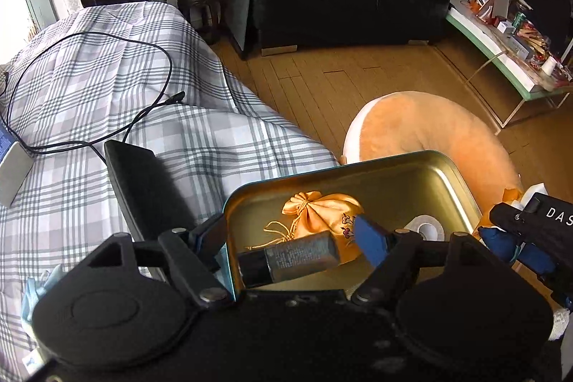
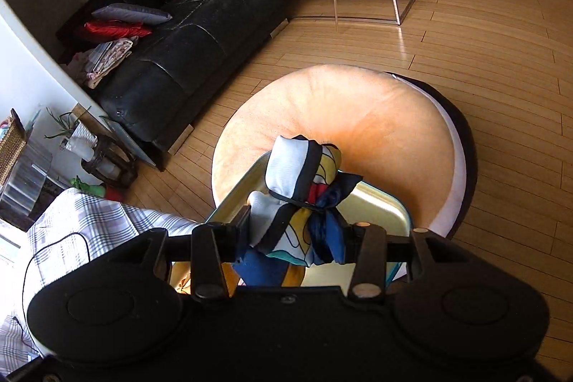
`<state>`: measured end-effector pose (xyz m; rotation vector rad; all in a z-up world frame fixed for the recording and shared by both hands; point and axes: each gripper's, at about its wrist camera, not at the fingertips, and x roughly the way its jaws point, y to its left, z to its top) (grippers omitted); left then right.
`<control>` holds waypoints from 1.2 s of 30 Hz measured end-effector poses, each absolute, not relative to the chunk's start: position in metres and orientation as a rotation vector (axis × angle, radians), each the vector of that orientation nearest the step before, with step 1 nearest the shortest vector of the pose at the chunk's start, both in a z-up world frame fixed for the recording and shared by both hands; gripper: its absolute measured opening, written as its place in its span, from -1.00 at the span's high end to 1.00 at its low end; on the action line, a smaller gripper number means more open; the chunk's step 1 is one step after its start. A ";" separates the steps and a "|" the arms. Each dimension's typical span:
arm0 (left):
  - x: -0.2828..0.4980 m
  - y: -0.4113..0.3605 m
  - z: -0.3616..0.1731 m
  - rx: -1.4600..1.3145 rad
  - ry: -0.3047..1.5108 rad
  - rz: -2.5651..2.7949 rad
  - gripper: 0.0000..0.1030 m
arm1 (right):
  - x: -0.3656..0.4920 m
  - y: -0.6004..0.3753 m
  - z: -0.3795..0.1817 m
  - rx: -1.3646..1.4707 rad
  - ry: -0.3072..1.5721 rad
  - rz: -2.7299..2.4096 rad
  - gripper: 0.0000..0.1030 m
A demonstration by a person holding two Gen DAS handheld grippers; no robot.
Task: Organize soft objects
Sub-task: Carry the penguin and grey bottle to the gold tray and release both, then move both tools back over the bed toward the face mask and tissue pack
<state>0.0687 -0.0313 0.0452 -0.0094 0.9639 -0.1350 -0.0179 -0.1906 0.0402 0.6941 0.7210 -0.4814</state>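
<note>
Left wrist view: I see my left gripper [image 1: 292,233] low in the frame with its jaws standing apart and nothing pressed between the pads. One blue pad [image 1: 370,240] hangs over the inside of a gold tin [image 1: 454,183]; the other finger sits outside the tin's left wall, so the jaws straddle that rim without visibly clamping it. Inside the tin lie an orange drawstring pouch [image 1: 322,212], a grey tube [image 1: 290,260] with a black cap, and a roll of tape [image 1: 426,228] toward the right.

The tin rests at the edge of a plaid sheet [image 1: 107,88], beside an orange cushion [image 1: 429,127] on the wooden floor [image 1: 322,74]. A black cable [image 1: 89,38] loops across the sheet at upper left.

Right wrist view: my right gripper [image 2: 295,235] is clamped on a bunched scarf [image 2: 301,188], patterned white, black, yellow, red and blue. The scarf sticks up between the fingers at frame centre, above the tin's near edge. I cannot tell whether it touches the tin.
</note>
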 end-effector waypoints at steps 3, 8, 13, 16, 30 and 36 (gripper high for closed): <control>0.070 -0.033 0.040 -0.012 0.971 -0.131 -0.51 | -0.017 -0.193 0.039 0.706 0.729 -0.480 0.13; 0.071 -0.026 0.035 -0.018 0.972 -0.100 -0.52 | -0.014 -0.192 0.039 0.703 0.738 -0.469 0.12; 0.069 -0.016 0.033 -0.017 0.970 -0.074 -0.53 | -0.013 -0.192 0.041 0.707 0.727 -0.450 0.00; 0.068 -0.012 0.033 -0.016 0.968 -0.064 -0.53 | -0.015 -0.188 0.046 0.674 0.693 -0.463 -0.03; 0.052 0.006 0.028 -0.031 0.982 -0.036 -0.56 | -0.013 -0.190 0.043 0.692 0.701 -0.474 -0.04; 0.039 0.018 0.026 -0.042 0.987 -0.018 -0.57 | -0.010 -0.184 0.044 0.655 0.718 -0.453 -0.04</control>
